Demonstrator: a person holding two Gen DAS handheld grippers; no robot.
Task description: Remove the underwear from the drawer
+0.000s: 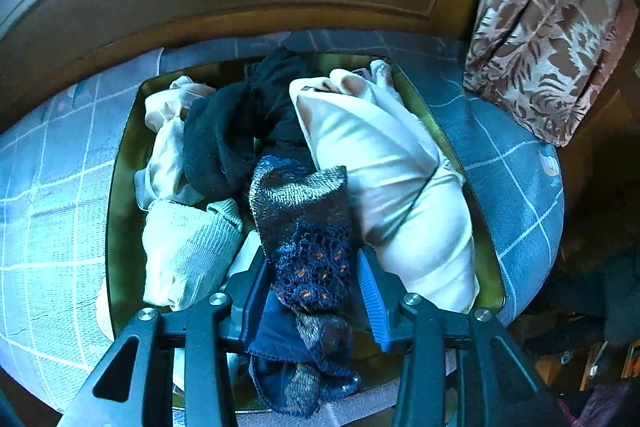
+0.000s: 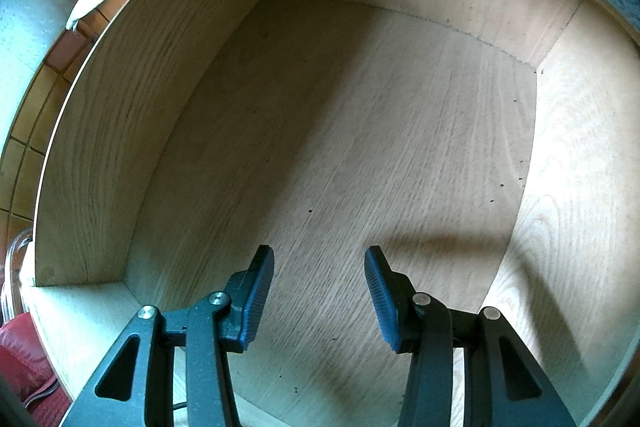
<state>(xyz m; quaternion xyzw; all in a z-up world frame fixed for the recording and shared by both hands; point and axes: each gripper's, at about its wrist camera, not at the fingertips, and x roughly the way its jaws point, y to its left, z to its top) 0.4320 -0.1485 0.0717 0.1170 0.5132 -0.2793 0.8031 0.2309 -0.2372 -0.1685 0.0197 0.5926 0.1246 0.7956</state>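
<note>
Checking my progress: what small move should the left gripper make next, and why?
Probably lift the left gripper straight up: its jaws stand apart around the blue lace underwear, which already rests on the pile in the tray.

The drawer (image 2: 360, 147) is pale matt wood with fine grain, the dark blue underwear (image 1: 312, 251) is openwork lace beside smooth, faintly glossy white cloth (image 1: 384, 167), and the curtain (image 1: 548, 27) looks velvety.

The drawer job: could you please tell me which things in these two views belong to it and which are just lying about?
Part of the job:
- wooden drawer, nothing in it
- dark blue lace underwear between the left gripper pads
- green bin of garments
- right gripper, open

Just lying about:
- patterned curtain
- checked blue cloth
</note>
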